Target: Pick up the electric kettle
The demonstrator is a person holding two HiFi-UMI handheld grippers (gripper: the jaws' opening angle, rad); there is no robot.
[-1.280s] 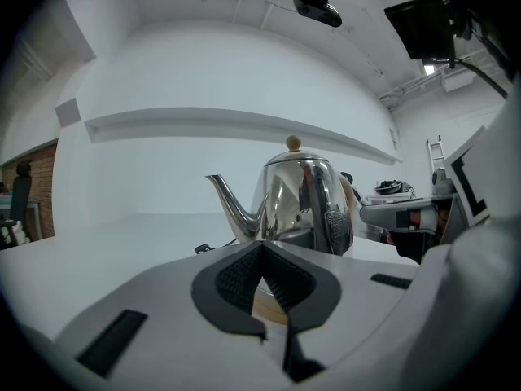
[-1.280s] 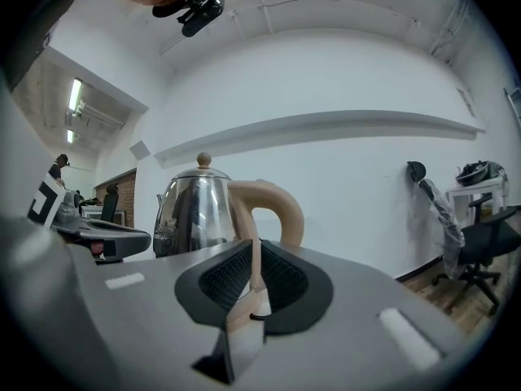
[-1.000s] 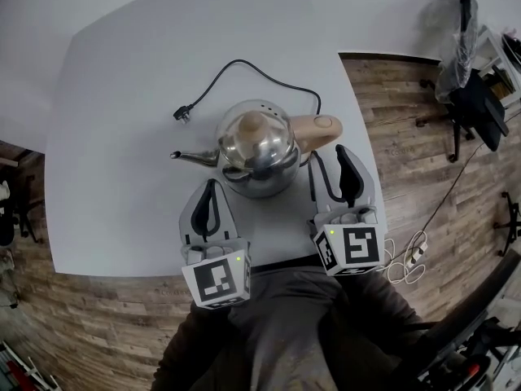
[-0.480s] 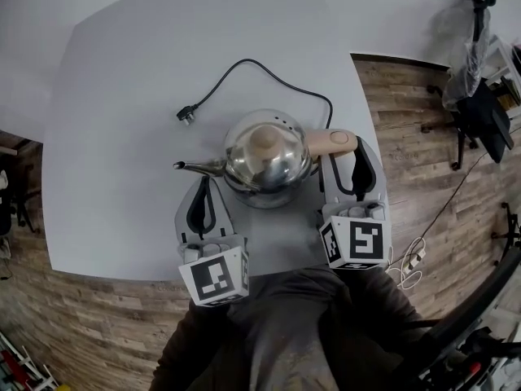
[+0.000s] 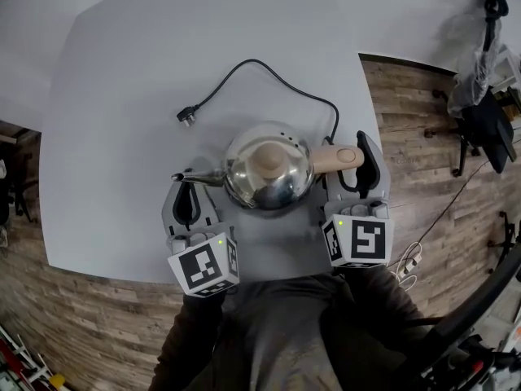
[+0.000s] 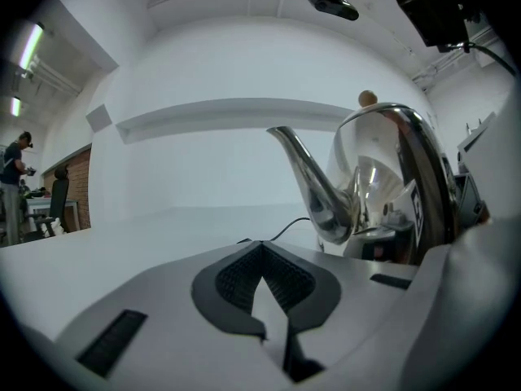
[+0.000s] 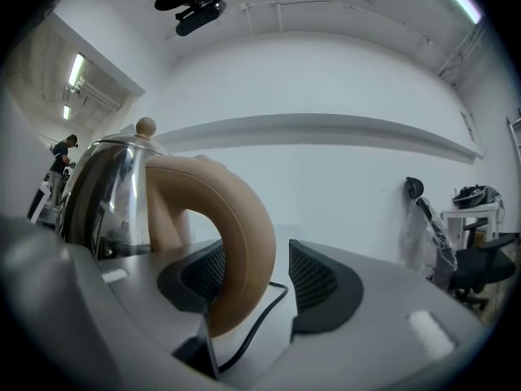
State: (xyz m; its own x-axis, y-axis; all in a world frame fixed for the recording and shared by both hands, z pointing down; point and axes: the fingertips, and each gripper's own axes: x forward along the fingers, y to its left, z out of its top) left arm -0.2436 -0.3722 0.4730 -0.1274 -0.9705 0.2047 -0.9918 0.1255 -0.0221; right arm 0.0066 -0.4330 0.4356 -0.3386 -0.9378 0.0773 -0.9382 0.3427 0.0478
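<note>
A shiny steel electric kettle [image 5: 269, 165] with a tan knob stands on the white table [image 5: 122, 96]. Its spout [image 5: 195, 177] points left and its tan handle [image 5: 338, 157] points right. My right gripper [image 5: 348, 157] is open with the handle between its jaws. In the right gripper view the handle [image 7: 236, 235] lies against the left pad, with a gap to the right pad of the right gripper [image 7: 256, 259]. My left gripper [image 5: 187, 192] is shut on nothing, just below the spout tip. The left gripper view shows the spout [image 6: 313, 186] ahead and right of the left gripper [image 6: 262, 255].
The kettle's black cord [image 5: 269, 76] loops across the table behind it to a loose plug [image 5: 187, 116]. The table's near edge [image 5: 106, 271] runs just behind my grippers. An office chair [image 5: 480, 112] and loose cables [image 5: 411, 259] are on the wooden floor to the right.
My right gripper moved forward and its jaws widened, so the handle now lies between them. My left gripper shifted left, from below the kettle body to under the spout.
</note>
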